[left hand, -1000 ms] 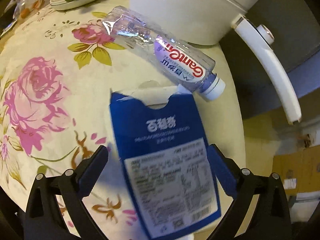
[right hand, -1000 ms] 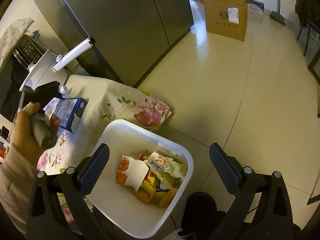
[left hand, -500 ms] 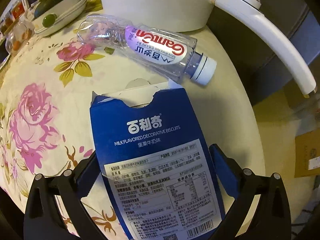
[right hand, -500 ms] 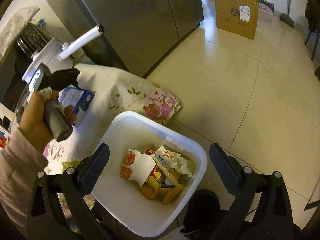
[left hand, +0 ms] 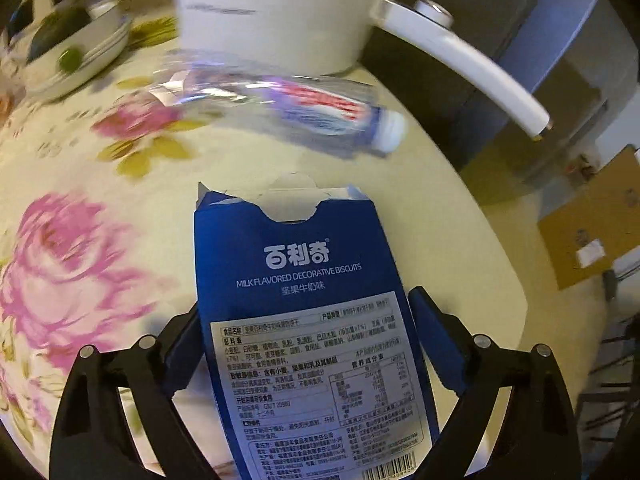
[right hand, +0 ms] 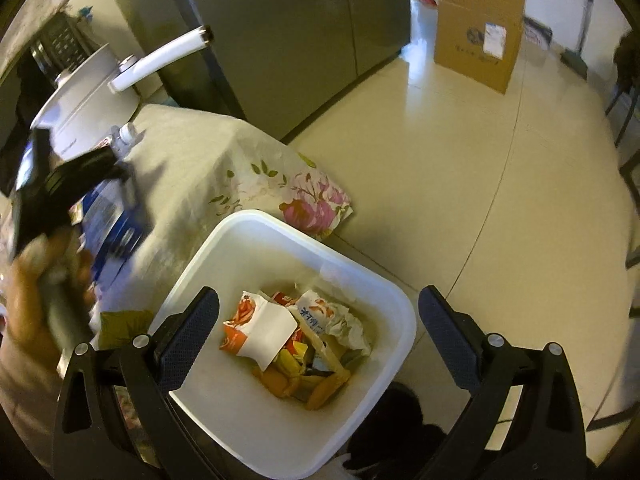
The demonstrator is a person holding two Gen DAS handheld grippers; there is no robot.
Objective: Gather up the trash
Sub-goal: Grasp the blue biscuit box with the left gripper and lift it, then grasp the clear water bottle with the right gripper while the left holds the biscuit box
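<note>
my left gripper [left hand: 304, 364] jaws closing around the biscuit box [left hand: 308, 320] near the bottle [left hand: 288, 108], light crushable card so pinch its side edges; right gripper [right hand: 318, 334] gaping empty

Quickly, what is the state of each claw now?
Left claw: closing around the blue biscuit box, no firm grip yet.
Right claw: open, empty, above the white bin.

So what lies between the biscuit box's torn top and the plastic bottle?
Only bare floral tablecloth separates the biscuit box from the plastic bottle, shown in the left wrist view.
</note>
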